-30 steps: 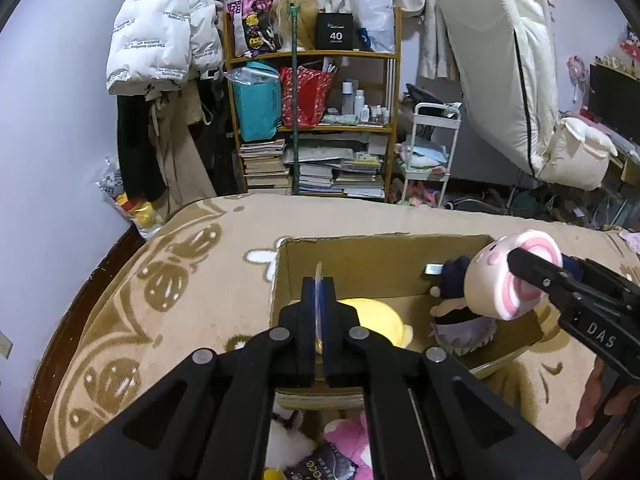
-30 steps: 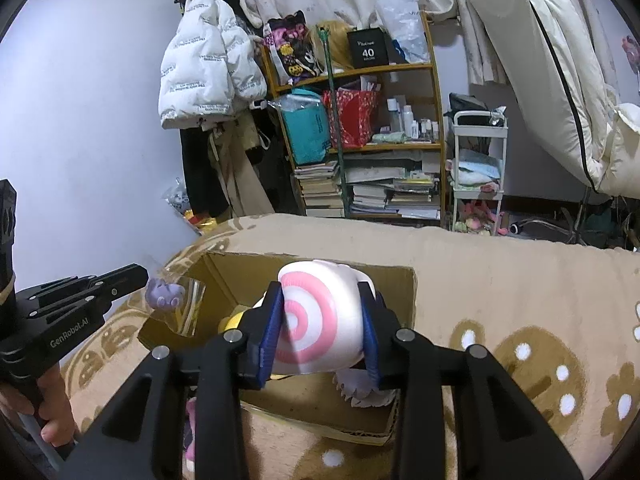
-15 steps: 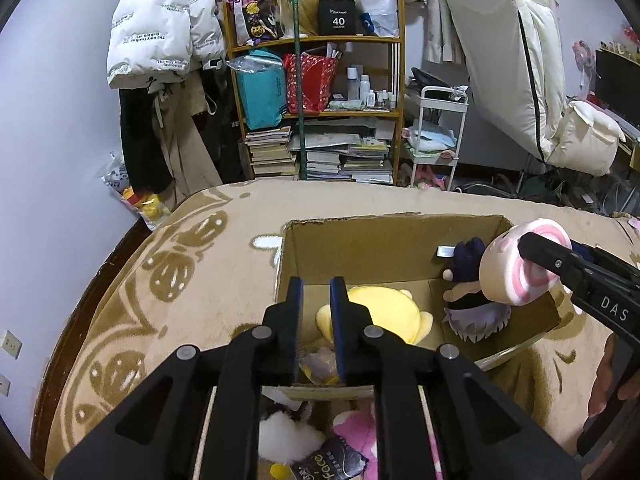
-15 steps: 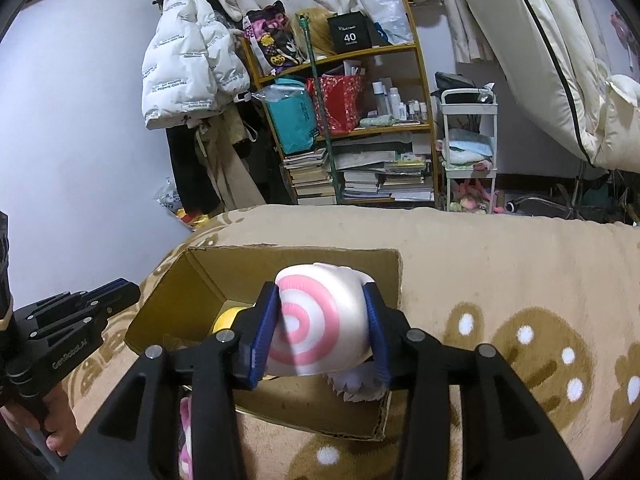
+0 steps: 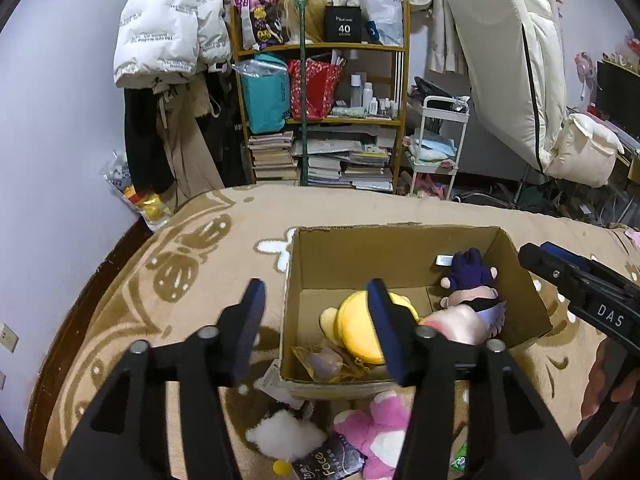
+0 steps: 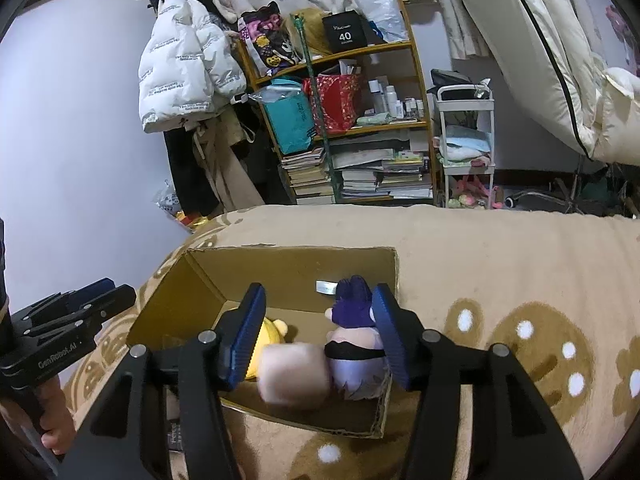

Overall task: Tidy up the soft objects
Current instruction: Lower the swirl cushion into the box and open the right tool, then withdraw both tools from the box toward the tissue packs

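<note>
Your left gripper (image 5: 316, 330) and your right gripper (image 6: 320, 334) both hang spread wide, grasping nothing, over the open brown cardboard box (image 5: 392, 248). The box sits on a tan blanket with brown and white patterns (image 6: 500, 264). Inside lie the purple-haired plush doll with a pink swirl cap (image 6: 352, 344) and a round yellow plush (image 5: 356, 332). A pink plush toy (image 5: 376, 428) lies on the blanket just in front of the box. Behind stand a cluttered wooden bookshelf (image 5: 328, 120) and a hanging white puffer jacket (image 5: 168, 24).
</note>
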{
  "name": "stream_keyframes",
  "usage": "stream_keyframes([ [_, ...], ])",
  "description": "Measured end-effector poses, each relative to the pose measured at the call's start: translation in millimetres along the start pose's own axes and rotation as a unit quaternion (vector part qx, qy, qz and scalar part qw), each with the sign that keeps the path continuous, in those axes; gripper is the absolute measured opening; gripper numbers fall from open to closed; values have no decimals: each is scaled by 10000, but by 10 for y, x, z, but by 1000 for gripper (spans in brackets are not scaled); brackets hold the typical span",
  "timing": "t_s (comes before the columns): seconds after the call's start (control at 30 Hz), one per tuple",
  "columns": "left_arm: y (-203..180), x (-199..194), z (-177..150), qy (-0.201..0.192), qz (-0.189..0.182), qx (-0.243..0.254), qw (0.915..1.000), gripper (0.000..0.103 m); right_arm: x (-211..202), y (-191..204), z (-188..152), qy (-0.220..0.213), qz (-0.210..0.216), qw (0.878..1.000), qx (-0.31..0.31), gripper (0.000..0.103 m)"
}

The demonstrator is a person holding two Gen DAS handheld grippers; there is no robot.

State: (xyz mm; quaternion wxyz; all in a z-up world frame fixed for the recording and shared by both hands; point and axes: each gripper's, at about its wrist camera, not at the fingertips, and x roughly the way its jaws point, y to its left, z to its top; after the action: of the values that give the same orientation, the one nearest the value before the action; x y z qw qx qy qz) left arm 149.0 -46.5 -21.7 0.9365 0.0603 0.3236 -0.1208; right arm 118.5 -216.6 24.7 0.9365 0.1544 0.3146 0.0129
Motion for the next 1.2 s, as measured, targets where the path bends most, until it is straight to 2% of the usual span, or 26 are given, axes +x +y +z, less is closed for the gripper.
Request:
stream_keyframes([
  [0.03, -3, -25, 8, -24, 50, 18, 10000, 66, -17, 1, 4, -13, 35, 10000, -6, 58],
  [0.13, -3, -124, 21, -83, 68, 53, 9999, 79, -37, 22, 5, 30, 68, 9999, -72, 60],
  [0.27, 37, -287, 13, -222, 163, -36, 9996, 86, -116, 64, -39, 54, 56, 9999, -113, 76],
  [0.33, 69, -355, 12, -250, 207, -86, 9994, 91, -169, 83, -47, 54, 48, 9999, -123, 77],
  [0.4, 98, -413, 5, -252, 270, -128, 9992, 94, -223, 99, -61, 63, 31, 9999, -128, 89],
  [0.5, 132, -485, -33, -204, 223, -153, 9994, 98, -286, 103, -76, 21, 11, 9999, -129, 93],
  [0.67, 164, -565, -123, -75, 236, -199, 9995, 99, -387, 139, -126, 129, 45, 9997, -209, 94],
  [0.77, 179, -599, -176, 34, 273, -213, 9994, 99, -457, 177, -178, 192, -2, 9993, -307, 101],
  [1.2, 298, -658, -368, 678, 522, -305, 9959, 99, -683, 262, -377, 472, -160, 9980, -392, 103],
])
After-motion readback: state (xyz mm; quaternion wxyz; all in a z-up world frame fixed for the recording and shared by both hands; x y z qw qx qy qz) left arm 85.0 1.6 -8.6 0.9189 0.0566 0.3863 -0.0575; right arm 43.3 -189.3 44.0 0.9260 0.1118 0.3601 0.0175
